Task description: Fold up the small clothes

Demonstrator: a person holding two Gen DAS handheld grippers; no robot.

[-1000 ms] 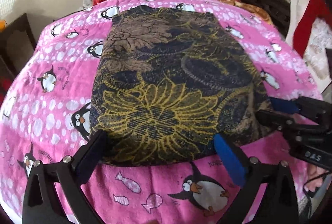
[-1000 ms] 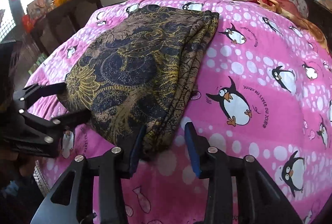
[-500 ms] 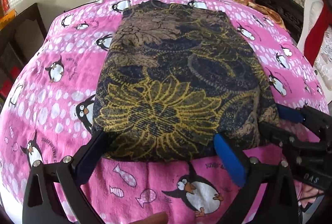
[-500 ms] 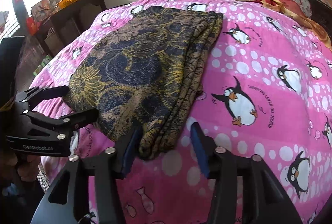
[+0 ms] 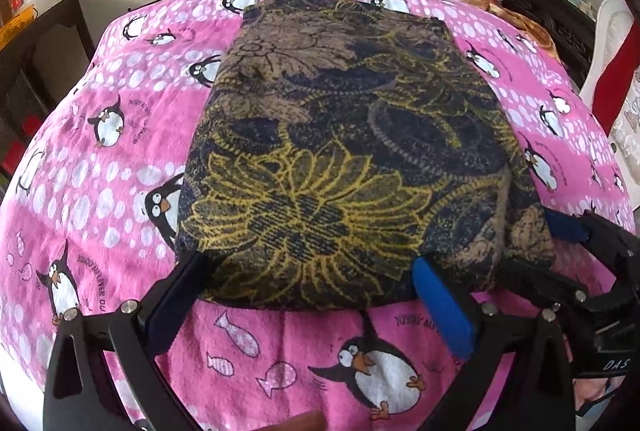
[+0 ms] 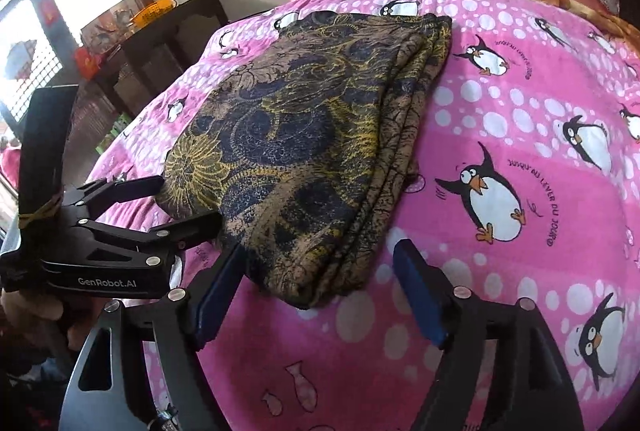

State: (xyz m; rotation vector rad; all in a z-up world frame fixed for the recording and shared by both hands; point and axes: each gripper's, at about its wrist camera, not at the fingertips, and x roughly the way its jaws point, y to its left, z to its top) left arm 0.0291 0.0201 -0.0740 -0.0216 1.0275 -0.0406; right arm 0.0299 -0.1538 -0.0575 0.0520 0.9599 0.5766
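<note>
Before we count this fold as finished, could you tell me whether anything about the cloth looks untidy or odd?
Nothing stands out. The folded floral cloth lies flat on the penguin blanket, though its layered edges fan slightly along one side.

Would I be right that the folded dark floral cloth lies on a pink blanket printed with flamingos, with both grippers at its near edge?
Not quite: the birds on the pink blanket are penguins, not flamingos, as the right wrist view shows plainly. The rest holds: the folded dark floral cloth lies on it, with the left gripper and right gripper at its near edge.
</note>
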